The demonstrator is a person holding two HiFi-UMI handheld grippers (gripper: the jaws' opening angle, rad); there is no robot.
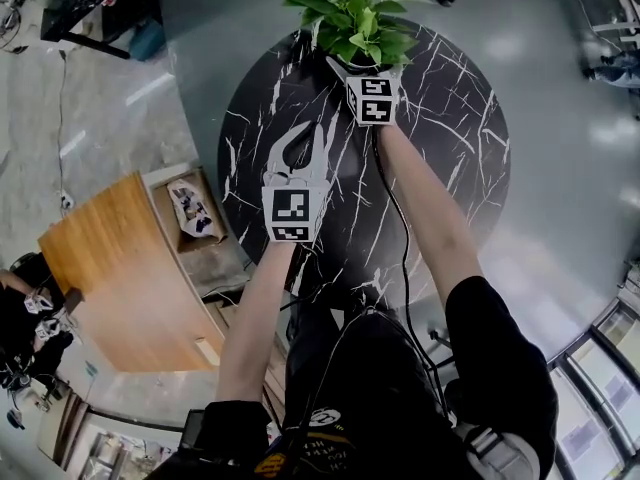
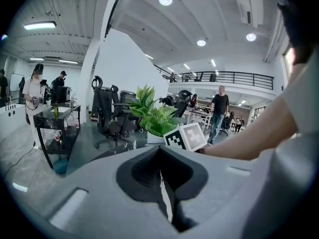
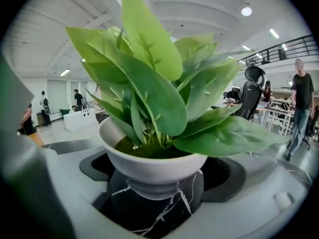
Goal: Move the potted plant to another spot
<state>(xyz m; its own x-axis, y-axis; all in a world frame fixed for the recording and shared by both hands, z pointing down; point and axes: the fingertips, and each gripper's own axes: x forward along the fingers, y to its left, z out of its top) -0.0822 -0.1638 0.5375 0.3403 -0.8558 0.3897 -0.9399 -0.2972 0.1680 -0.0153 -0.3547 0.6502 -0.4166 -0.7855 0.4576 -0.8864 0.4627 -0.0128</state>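
The potted plant (image 1: 350,13), green leaves in a white bowl-shaped pot (image 3: 152,166), stands at the far edge of a round black marble table (image 1: 450,168). My right gripper (image 1: 367,63) is open wide, one jaw on each side of the pot. The pot rests on the tabletop and I see no pad pressing on it. My left gripper (image 1: 305,138) hovers over the middle of the table, short of the plant, with its jaws closed to a thin slit and nothing between them. From the left gripper view, the plant (image 2: 154,116) shows ahead with the right gripper's marker cube (image 2: 187,136) beside it.
A wooden cabinet (image 1: 120,278) stands left of the table. Black office chairs (image 2: 112,113) and a black cart (image 2: 57,128) stand beyond the table, with several people further off. A cable (image 1: 400,228) runs along the right arm.
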